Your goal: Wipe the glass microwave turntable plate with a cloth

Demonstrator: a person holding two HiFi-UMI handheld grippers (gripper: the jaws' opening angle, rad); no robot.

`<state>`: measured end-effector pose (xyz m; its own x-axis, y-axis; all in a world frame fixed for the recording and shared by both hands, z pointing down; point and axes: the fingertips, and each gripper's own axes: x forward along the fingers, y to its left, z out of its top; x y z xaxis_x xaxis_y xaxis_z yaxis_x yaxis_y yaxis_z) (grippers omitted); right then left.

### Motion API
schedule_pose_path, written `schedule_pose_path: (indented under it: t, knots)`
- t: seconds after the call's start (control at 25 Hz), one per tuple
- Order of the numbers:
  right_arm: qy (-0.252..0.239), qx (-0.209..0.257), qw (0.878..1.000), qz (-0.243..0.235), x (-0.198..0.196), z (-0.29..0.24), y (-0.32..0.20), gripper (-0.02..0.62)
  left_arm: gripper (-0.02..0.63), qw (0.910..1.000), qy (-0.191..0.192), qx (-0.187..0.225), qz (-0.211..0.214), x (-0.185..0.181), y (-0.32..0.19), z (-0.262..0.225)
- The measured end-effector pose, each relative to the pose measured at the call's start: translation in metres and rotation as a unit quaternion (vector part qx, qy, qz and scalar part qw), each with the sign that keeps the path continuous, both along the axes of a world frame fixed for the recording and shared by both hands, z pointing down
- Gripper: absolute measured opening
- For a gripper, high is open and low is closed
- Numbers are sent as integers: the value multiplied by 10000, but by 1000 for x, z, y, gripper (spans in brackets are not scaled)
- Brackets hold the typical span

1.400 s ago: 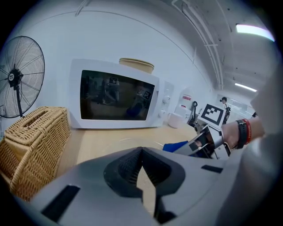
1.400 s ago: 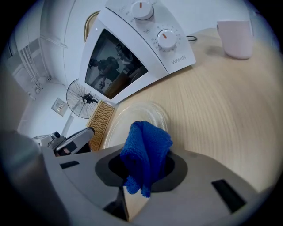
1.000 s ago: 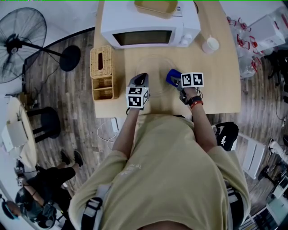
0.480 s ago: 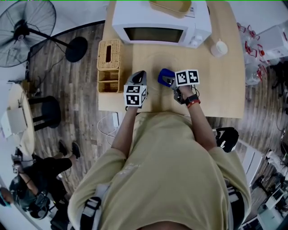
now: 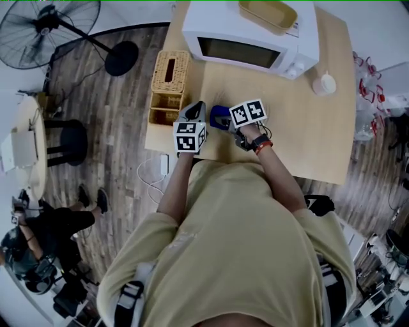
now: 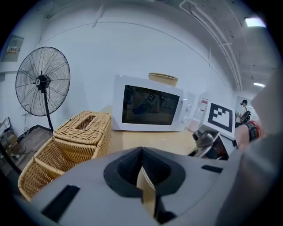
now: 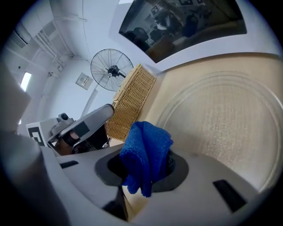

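Wiping well is judged to call for the blue cloth [image 7: 146,148] to be pressed flat onto the glass turntable plate [image 7: 221,114]. The plate lies on the table [image 5: 300,128] in front of the microwave [image 5: 252,38], at about 2 o'clock from the cloth in the right gripper view. The cloth is clamped as a folded wad in the right gripper [image 7: 146,171]; whether it touches the glass cannot be told. Overlapping circular strokes from rim to centre are advised, with pressure kept light so that the plate is not pushed along the table. The left gripper [image 6: 142,167] has its jaws closed together on nothing. It is seen at about 8 o'clock from the right one in the head view, and could be set against the rim to steady the plate.

Counted, there are:
- one table
- one microwave
- one standing fan [image 5: 51,19]
- one wicker basket [image 5: 169,86]
- one plate
- one tan tray [image 5: 268,14] on the microwave
- two grippers
- one cloth
- one small white container [image 5: 324,83]
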<state>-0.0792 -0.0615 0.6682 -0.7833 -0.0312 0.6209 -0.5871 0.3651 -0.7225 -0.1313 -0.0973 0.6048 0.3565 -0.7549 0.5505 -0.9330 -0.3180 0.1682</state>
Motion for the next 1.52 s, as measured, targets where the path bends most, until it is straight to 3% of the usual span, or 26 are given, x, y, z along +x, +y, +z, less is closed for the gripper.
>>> schedule_pose_path:
  t: [0.24,1.52]
  knots:
    - [442,137,9978,-484,-9,18,6,116,18,9999,-8,-8,-113,-6,2,0]
    - [525,201,9982,-221,31,17,15,112,18,9994,-84,-155,306,27,5,11]
